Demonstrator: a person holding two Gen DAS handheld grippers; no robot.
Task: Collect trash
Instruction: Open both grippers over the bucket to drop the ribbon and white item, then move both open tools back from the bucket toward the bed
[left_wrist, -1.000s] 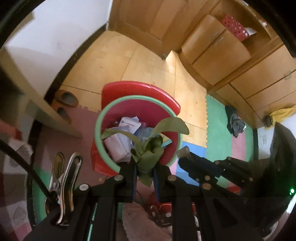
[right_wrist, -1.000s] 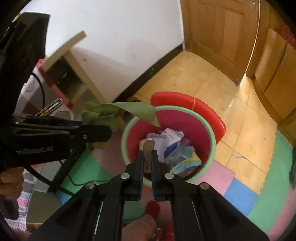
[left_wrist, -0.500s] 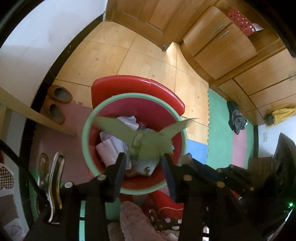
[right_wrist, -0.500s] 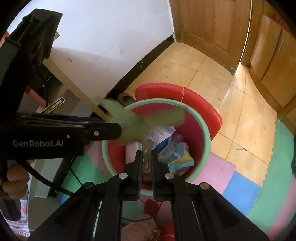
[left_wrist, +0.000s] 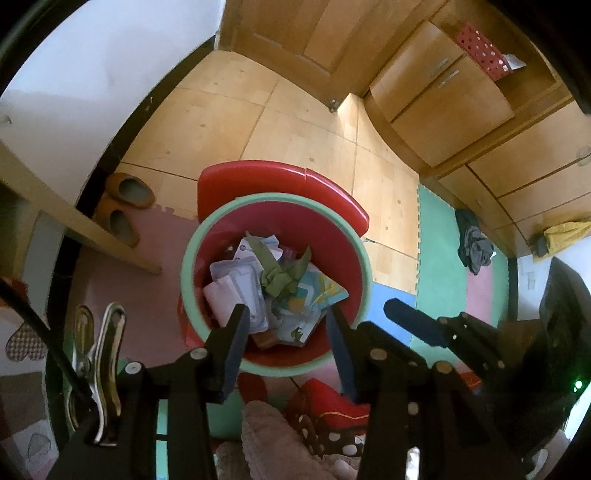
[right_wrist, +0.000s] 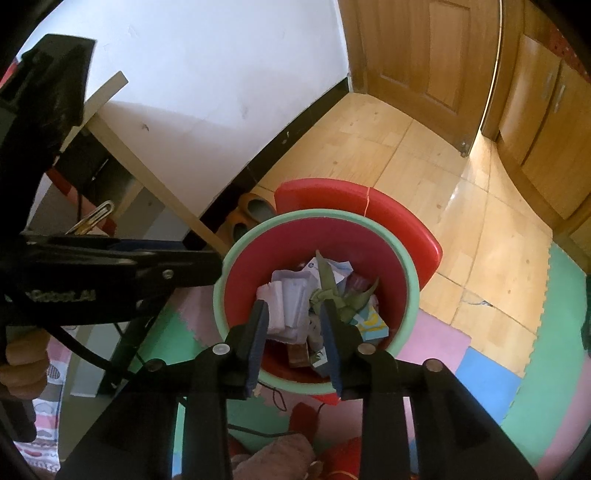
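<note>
Two empty, wide-open claws above a red trash bin with a green rim.

The floor (left_wrist: 221, 122) is pale wood with pink, green and blue foam mats. On it stands the trash bin (left_wrist: 275, 363), its red lid (left_wrist: 258, 181) tipped up behind. Inside lie white papers (left_wrist: 236, 284), a colourful wrapper (left_wrist: 317, 291), and on top a crumpled green leaf (left_wrist: 284, 277). The left claw (left_wrist: 284, 332) hangs over the bin's near rim, jaws spread wide, gripping nothing. The right claw (right_wrist: 293, 332) is likewise spread and empty. Brown slippers (left_wrist: 127, 205) sit beside the wall.
</note>
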